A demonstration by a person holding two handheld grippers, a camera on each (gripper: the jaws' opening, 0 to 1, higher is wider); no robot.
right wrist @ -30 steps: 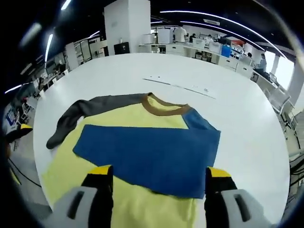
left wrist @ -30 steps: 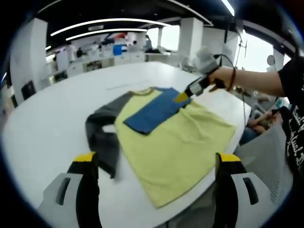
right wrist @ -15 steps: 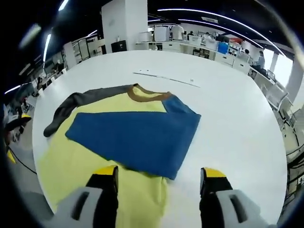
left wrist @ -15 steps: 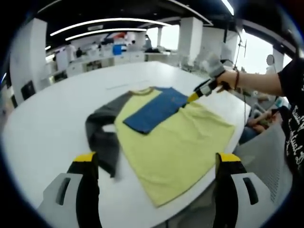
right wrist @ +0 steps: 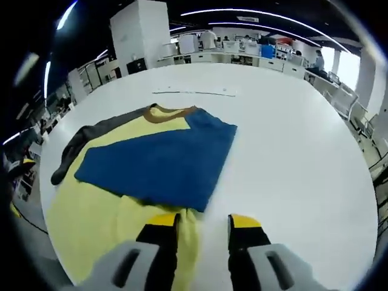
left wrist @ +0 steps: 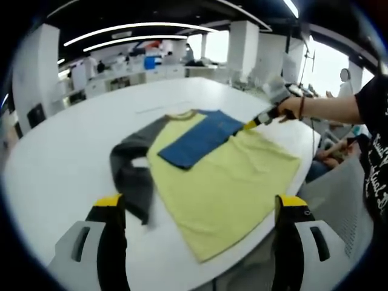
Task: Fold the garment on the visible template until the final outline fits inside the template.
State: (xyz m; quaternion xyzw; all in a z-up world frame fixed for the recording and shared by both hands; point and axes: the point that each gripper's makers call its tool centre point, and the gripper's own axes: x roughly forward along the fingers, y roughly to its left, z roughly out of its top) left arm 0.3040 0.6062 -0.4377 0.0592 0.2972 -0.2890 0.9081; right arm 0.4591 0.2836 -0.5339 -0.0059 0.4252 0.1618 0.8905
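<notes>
The garment lies flat on the white table (left wrist: 54,163): a yellow body (left wrist: 224,182), a brown collar (right wrist: 160,113), and a grey sleeve (left wrist: 130,176) bent down along its side. Its blue sleeve (right wrist: 160,163) is folded across the chest. My left gripper (left wrist: 200,203) hovers wide open near the hem end, holding nothing. My right gripper (right wrist: 201,221) sits low at the shirt's side edge just below the blue sleeve, its jaws narrowed but still apart, with yellow cloth and bare table between them. A hand holds the right gripper (left wrist: 257,120) at the shirt's far side.
A thin line of marks (right wrist: 194,92) crosses the table beyond the collar. The table's rounded edge (left wrist: 267,233) runs close under the hem. A seated person (left wrist: 339,154) and a grey chair (left wrist: 348,182) are to the right. Desks (right wrist: 242,60) fill the background.
My right gripper has drawn back from over the blue sleeve to the shirt's side edge, and its jaws have narrowed. The left gripper and the garment have stayed put.
</notes>
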